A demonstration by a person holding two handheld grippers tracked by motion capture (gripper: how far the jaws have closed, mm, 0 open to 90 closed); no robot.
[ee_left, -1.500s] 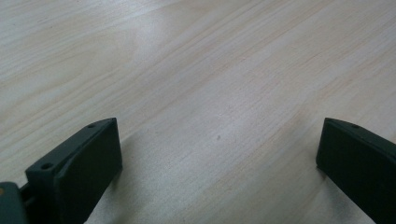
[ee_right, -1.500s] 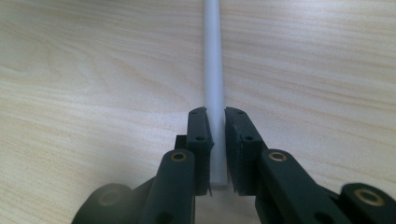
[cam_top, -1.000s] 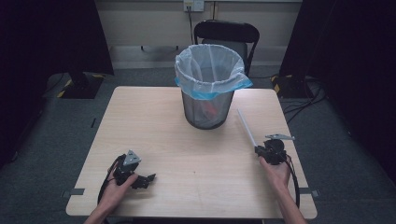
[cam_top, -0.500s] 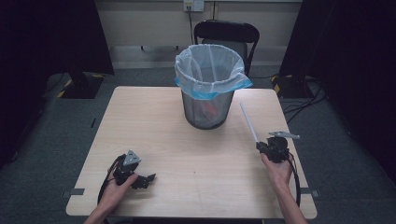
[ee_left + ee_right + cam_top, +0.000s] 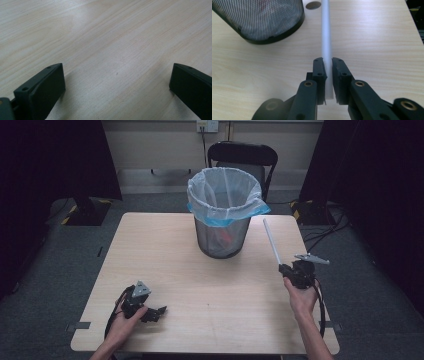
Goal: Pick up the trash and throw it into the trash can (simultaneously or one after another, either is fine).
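Left tool (image 5: 159,310): lower left of the high view, resting low on the surface (image 5: 165,250) in the person's left hand (image 5: 123,322); jaws spread wide apart with nothing between them, as the left gripper view shows over bare wood grain.
Right tool (image 5: 283,267): lower right of the high view, held up in the right hand (image 5: 301,298); jaws clamped together on the near end of a white tube (image 5: 271,242).
White tube: a thin, straight, pale rod, pinched at its lower end; in the right gripper view (image 5: 327,37) it runs from the jaws up to the top edge of the frame, passing just right of the bin's base. In the high view it slants toward the upper left, its far tip near the bin's rim.
Bin (image 5: 223,234): black wire-mesh wastebasket with a white liner and blue hem folded over the rim (image 5: 197,185), standing upper centre on the surface; something red lies inside, too indistinct to name.
Step in hand: likely carrying the tube to the bin to drop it in.
Doing it well: keep the clamp firm, since the grip sits at one end and the long free end may swing; lift the far tip clear above the liner rim, bring it over the opening, then tilt it tip-down before parting the jaws, so it slides in rather than catching the liner or tipping the bin.
Surface: light wood-grain tabletop, rounded corners.
Room: grey carpet, a black chair (image 5: 242,155) behind the bin, dark curtains at both sides, a wall socket (image 5: 207,125) at top centre.
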